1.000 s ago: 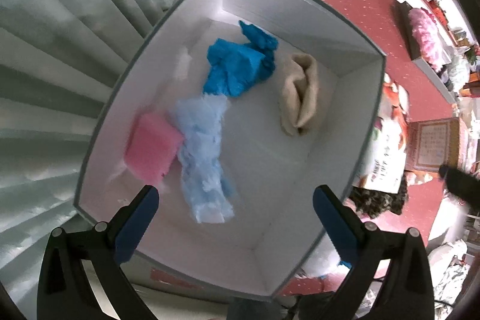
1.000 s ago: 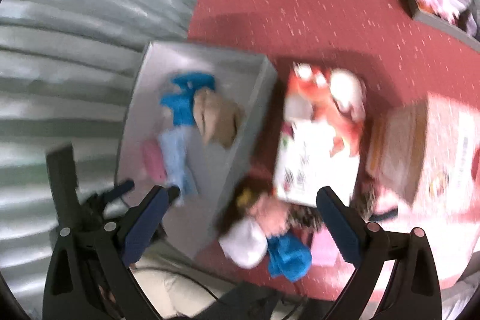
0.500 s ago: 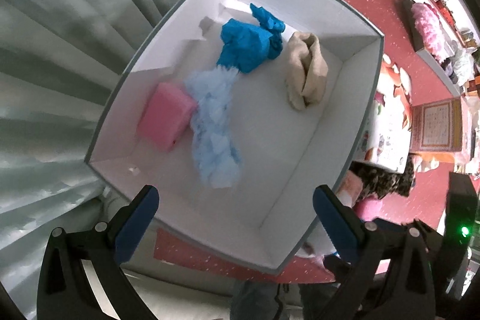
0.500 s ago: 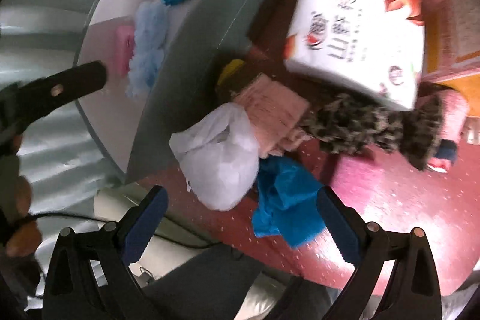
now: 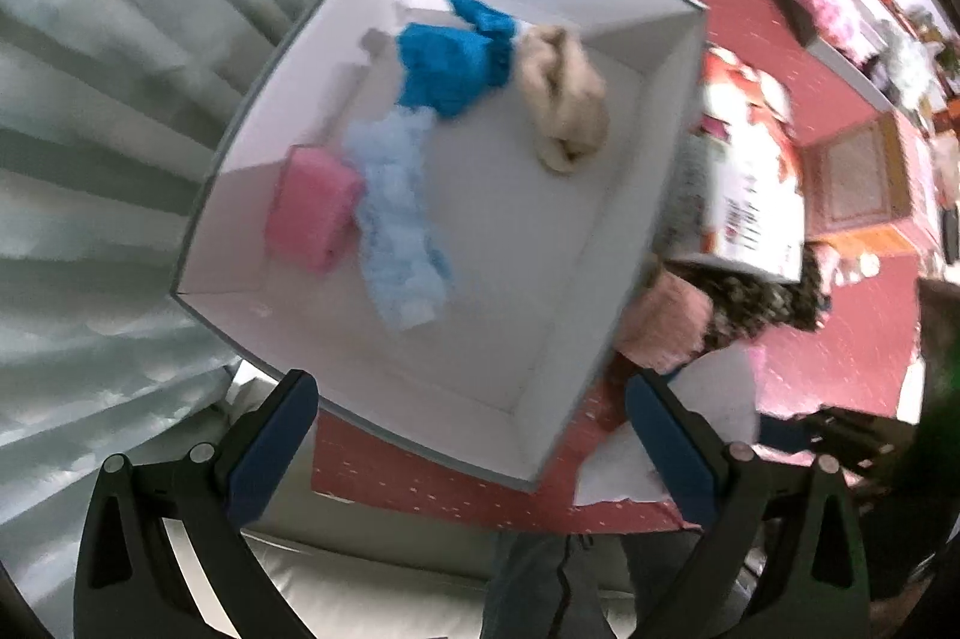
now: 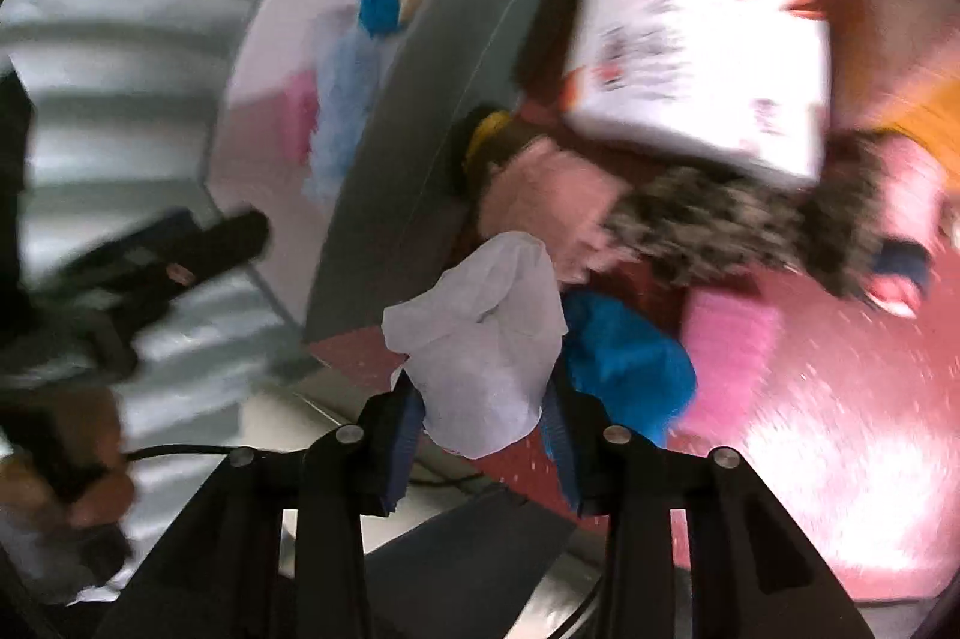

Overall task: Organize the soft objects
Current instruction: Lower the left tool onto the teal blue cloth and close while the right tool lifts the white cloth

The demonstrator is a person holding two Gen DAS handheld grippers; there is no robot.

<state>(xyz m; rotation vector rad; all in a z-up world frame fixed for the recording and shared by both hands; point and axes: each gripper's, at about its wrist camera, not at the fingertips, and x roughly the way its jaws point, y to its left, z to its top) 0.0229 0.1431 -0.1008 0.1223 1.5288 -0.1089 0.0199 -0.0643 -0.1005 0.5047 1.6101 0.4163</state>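
Caught mid-pick: right gripper [image 6: 483,414], jaws just closed and pinched on a white cloth [image 6: 486,339] beside the grey box [image 5: 606,321], on the red surface [image 6: 840,429]. Left gripper [image 5: 471,447] held wide open and empty above the box's near rim. Already inside the box: a pink block [image 5: 312,213], a pale blue fluffy piece [image 5: 396,213], a bright blue cloth [image 5: 450,63] and a beige bundle [image 5: 564,99]. Not yet sorted outside: a peach cloth [image 6: 552,201], a leopard-print item [image 6: 738,225], another blue cloth [image 6: 624,363] and a pink piece [image 6: 732,351]. Next, by the look of it: lifted clear over the wall, then released inside. Printed carton [image 6: 702,45] nearby, lettering too blurred to read.
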